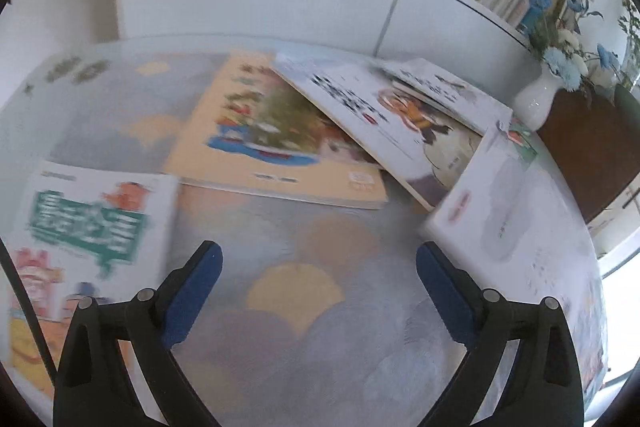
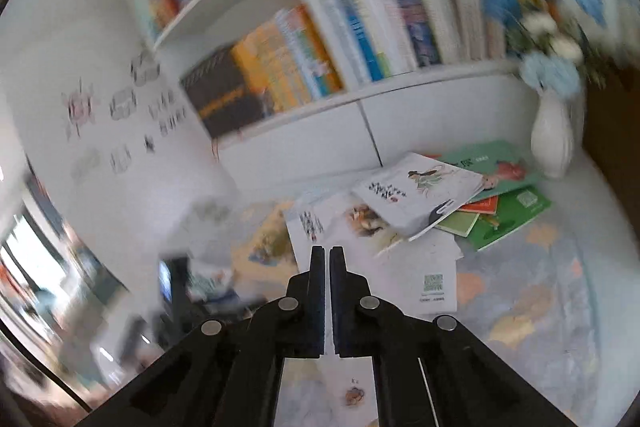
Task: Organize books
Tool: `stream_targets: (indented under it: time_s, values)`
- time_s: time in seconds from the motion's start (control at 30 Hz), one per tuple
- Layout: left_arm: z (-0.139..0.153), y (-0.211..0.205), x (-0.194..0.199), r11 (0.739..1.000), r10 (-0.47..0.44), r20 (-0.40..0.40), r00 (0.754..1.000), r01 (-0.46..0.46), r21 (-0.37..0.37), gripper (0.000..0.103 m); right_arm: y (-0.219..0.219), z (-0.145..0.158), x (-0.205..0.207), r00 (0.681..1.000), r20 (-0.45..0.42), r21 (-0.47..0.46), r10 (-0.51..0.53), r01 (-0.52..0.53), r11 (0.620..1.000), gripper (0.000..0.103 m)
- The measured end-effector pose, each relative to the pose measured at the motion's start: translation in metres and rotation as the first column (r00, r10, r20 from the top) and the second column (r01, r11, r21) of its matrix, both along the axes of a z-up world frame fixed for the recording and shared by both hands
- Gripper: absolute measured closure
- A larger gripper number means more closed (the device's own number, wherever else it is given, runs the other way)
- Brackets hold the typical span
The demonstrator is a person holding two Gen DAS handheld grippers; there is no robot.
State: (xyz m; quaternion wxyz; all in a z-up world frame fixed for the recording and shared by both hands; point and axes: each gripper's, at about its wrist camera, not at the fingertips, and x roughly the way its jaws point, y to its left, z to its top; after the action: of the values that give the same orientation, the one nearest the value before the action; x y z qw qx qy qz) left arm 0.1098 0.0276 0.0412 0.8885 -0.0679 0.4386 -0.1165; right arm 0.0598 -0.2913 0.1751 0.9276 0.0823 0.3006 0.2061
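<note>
left gripper [image 1: 318, 259] fingers wide open, empty, over pastel-patterned bench [image 1: 296, 291] | right gripper [image 2: 327, 251] fingers closed, apparently pinching thin white picture book [image 2: 434, 267] | loose heap of picture books [image 2: 420, 191] along bench's far edge, under white bookshelf [image 2: 400, 83] | progress: early, most unsorted

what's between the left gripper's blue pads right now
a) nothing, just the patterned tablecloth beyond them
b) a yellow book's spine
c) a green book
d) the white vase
a: in the left wrist view the left gripper stands wide open, and only the tablecloth shows through the gap; the yellow book and the white vase lie farther off on the table.
</note>
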Motion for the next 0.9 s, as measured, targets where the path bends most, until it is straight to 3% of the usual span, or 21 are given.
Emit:
stream_targets:
  time_s: [0.07,0.13,0.2,0.23,0.4,0.5,0.57,0.73,0.9]
  values:
    - [0.005,0.008,-0.011,1.0,0.003,0.005,1.0,-0.003,-0.007,0.006,0.013,-0.014,0.003,0.999,-0.031,-0.031,0.025,-0.026,0.999,0.097]
    - [0.005,0.008,-0.019,1.0,-0.02,-0.005,1.0,0.02,-0.021,0.006,0.005,-0.035,0.013,0.995,-0.102,-0.027,-0.004,0.002,1.0,0.084]
    - [0.002,-0.002,-0.026,0.997,-0.073,-0.028,0.997,0.072,-0.017,0.006,-0.014,-0.06,0.021,0.983,-0.176,0.002,-0.056,0.058,0.998,0.043]
    - [0.0,-0.011,-0.028,0.995,-0.102,-0.032,0.994,0.102,-0.002,0.006,-0.027,-0.073,0.024,0.974,-0.209,0.038,-0.087,0.097,0.995,0.04]
    - [-0.01,-0.055,-0.03,0.978,-0.205,-0.063,0.977,0.207,0.021,0.006,-0.105,-0.139,0.035,0.898,-0.377,0.128,-0.229,0.295,0.947,0.04]
    - [-0.013,-0.083,-0.03,0.965,-0.254,-0.065,0.965,0.257,0.046,0.006,-0.14,-0.174,0.045,0.842,-0.488,0.164,-0.228,0.345,0.924,0.04]
    - [-0.013,-0.099,-0.027,0.957,-0.277,-0.057,0.959,0.28,0.069,0.006,-0.153,-0.182,0.044,0.856,-0.491,0.255,-0.162,0.319,0.913,0.04]
    - [-0.029,-0.134,-0.007,0.936,-0.289,-0.097,0.952,0.303,0.177,0.011,-0.157,-0.189,0.052,0.888,-0.457,0.306,-0.039,0.198,0.931,0.04]
    - [-0.032,-0.136,0.0,0.936,-0.295,-0.119,0.948,0.311,0.161,0.008,-0.15,-0.19,0.058,0.912,-0.41,0.344,0.017,0.137,0.929,0.039]
